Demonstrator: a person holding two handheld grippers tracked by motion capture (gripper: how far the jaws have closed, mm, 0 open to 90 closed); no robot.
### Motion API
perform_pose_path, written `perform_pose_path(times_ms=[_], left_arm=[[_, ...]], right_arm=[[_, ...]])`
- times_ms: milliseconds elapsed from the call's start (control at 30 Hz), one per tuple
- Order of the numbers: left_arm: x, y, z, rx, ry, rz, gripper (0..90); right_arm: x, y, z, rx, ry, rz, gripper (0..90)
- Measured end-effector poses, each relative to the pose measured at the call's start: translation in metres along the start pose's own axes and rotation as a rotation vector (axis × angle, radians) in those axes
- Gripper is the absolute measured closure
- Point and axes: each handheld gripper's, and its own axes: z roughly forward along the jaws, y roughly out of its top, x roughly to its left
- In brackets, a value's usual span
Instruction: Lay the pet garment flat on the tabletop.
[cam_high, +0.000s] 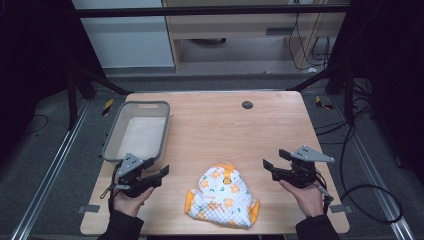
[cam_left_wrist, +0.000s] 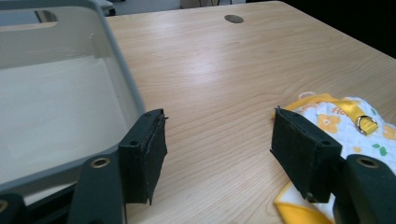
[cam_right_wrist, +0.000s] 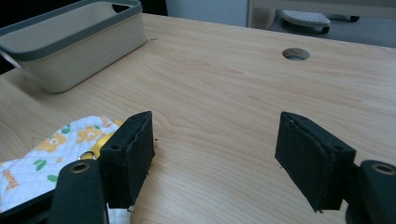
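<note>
— 2 black two-jaw grippers sit nearest, 1 in each hand?
— Yes: left gripper and right gripper, both with jaws spread wide, gripping nothing.
— Between them?
— 1 white quilted cloth bag with orange flowers and yellow trim, lying on the pale wooden table.
— Farther back?
— 1 grey-rimmed beige plastic basin, at the left, and 1 round grey cable hole.

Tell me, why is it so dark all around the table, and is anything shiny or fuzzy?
High view: light falls on the wooden table, the room around it is nearly black. Left gripper view: a pale sheen on the wood near the grey bin, and the metal ring on the quilted bib glints. Right gripper view: the black jaws look soft-edged.
</note>
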Motion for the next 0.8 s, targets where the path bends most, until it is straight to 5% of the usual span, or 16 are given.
perform_pose_path(times_ms=[367,800], left_arm=[[-0.025,0.006,0.039,0.068,-0.057,0.038,33.7],[-0.048,-0.006,0.076,0.18,-0.134,0.079,33.8]], right_arm=[[0.014,-0.003,0.017,0.037,0.059,-0.025,34.3],[0.026,-0.026,0.037,0.156,0.127,-0.055,40.6]])
